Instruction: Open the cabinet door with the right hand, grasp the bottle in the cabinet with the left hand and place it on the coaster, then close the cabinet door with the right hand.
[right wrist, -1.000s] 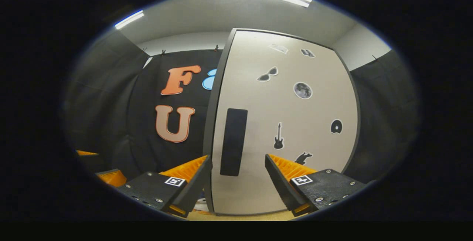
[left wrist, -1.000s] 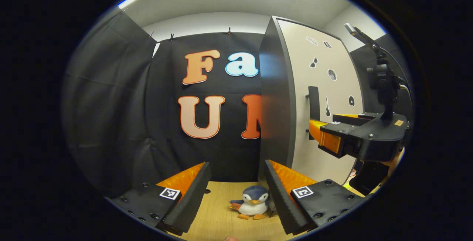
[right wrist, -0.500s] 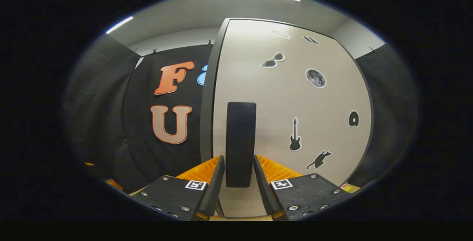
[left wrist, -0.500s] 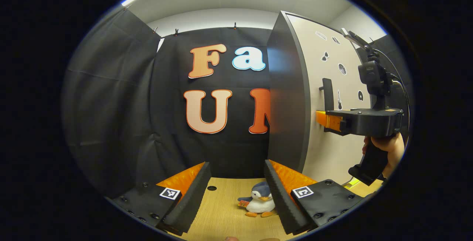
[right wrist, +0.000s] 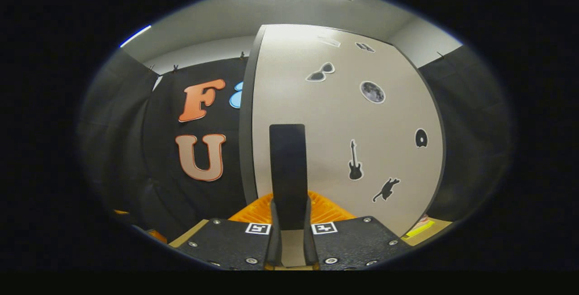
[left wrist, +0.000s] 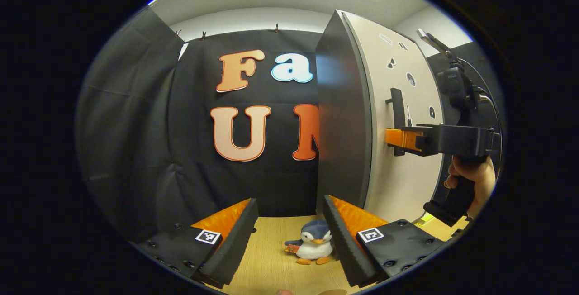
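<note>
Cabinet door (right wrist: 344,118): my right gripper (right wrist: 289,216) clamps its handle (right wrist: 287,173); left gripper (left wrist: 289,236) gapes above wooden table (left wrist: 271,263), penguin (left wrist: 312,247).

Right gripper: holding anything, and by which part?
Yes: the right gripper is shut on the door handle, at its lower end. The left gripper holds nothing.

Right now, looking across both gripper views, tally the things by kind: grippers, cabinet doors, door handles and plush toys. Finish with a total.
grippers: 2, the left gripper and the right gripper
cabinet door: 1
door handle: 1
plush penguin: 1
Total: 5
</note>
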